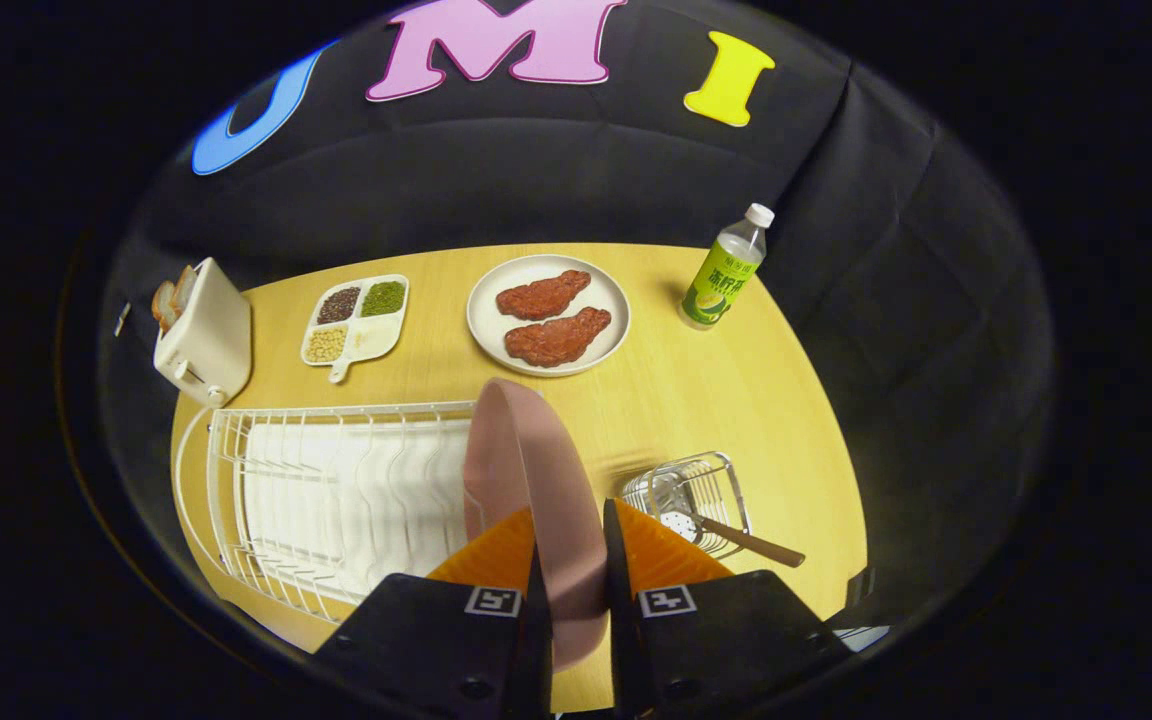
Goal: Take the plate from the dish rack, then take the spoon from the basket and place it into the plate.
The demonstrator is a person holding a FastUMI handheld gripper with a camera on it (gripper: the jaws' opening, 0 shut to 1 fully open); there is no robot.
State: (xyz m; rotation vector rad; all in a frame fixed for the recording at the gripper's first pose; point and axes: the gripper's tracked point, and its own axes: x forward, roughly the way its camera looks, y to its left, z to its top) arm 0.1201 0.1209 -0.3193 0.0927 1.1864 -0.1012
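**Plate in the tongs at the rack's end; spoon not yet fetched**

At about ten o'clock on the surface stands a toaster with bread in its slots. Just past it, toward eleven o'clock, lies a divided tray of grains and beans. Below these, from eight o'clock inward, sits the white wire dish rack, its slots bare.

At the rack's right end, just ahead of the fingers and between them, is the pink plate, standing on edge. The tongs are closed on it: one finger presses each face near the lower rim, so the grip looks firm. Whether the plate has left the rack's wires or yet rests against them I cannot tell; its edge overlaps the rack's right end.

Beyond the plate, at twelve o'clock, a white dish carries two pieces of meat. At one o'clock stands a drink bottle.

Right of the fingers, at about four o'clock, sits the small wire basket with the spoon in it, the handle poking out over the rim toward the right.

By my judgement the first step is under way but not complete: the plate is seized, not yet laid flat on the surface. Left to do: set the plate down on bare wood, release it, lift the spoon from the basket and place it in the plate.
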